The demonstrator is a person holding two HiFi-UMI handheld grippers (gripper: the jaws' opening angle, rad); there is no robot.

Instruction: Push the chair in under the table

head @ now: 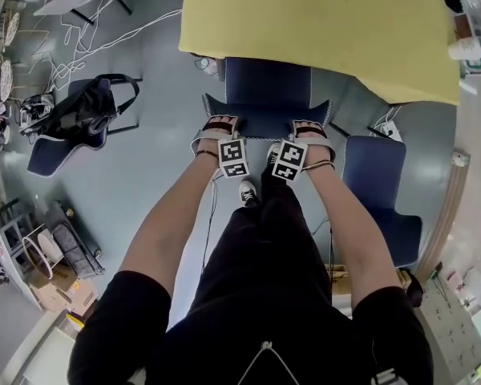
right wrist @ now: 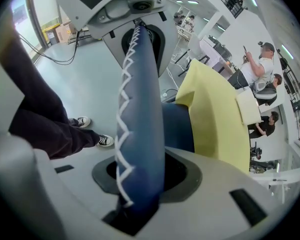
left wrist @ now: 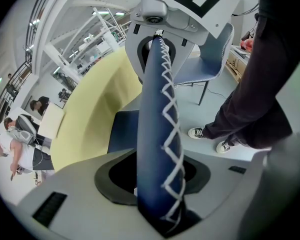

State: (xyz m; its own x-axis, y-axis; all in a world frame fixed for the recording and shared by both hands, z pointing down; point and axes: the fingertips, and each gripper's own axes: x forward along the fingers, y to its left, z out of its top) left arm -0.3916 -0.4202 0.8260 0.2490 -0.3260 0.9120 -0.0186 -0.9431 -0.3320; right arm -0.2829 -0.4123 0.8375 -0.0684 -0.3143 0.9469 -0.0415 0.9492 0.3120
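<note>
A blue chair (head: 268, 95) with white zigzag stitching stands in front of me, its seat partly beneath the table (head: 321, 22) with the yellow cover. My left gripper (head: 218, 127) and right gripper (head: 309, 128) both point steeply down, each shut on the top edge of the backrest, one near each corner. In the left gripper view the padded backrest edge (left wrist: 160, 134) runs up from my left gripper (left wrist: 157, 184) to the right gripper (left wrist: 162, 14). The right gripper view mirrors this: the backrest (right wrist: 140, 124) fills the right gripper (right wrist: 140, 184).
A second blue chair (head: 381, 191) stands close on the right. Another chair with a black bag (head: 72, 119) is on the left, with cables on the floor nearby. My shoes (head: 248, 192) are just behind the chair. A cup (head: 469, 48) sits on the table's right end.
</note>
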